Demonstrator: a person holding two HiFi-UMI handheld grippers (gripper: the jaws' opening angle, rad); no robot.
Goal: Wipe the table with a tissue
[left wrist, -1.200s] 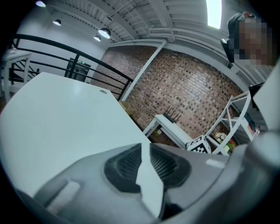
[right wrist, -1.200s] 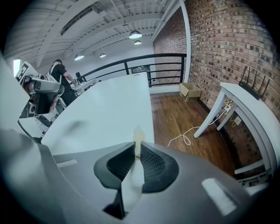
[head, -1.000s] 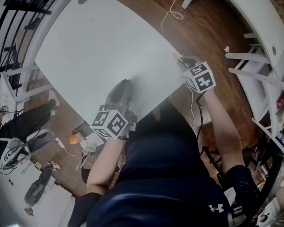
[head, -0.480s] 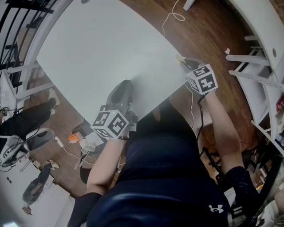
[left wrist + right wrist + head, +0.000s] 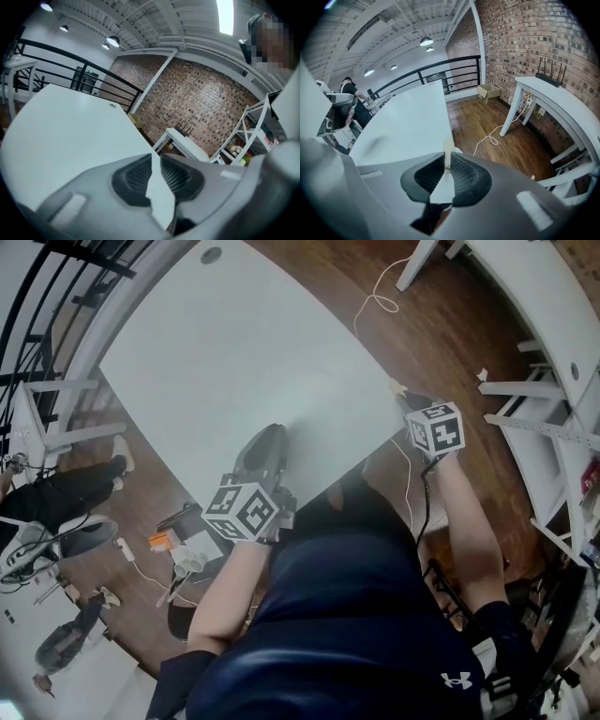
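The right gripper's (image 5: 400, 394) fingers pinch a small pale tissue (image 5: 448, 157) at the wide white surface's (image 5: 234, 343) corner. The surface spreads to the left of that corner. The left gripper's (image 5: 271, 435) fingers are pressed together.

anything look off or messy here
Nothing looks spilled or damaged; the table looks clean. Two small oddities: the tissue pinched in the right gripper is only a small scrap, held at the table's corner, and a white cable lies looped on the wooden floor beyond.
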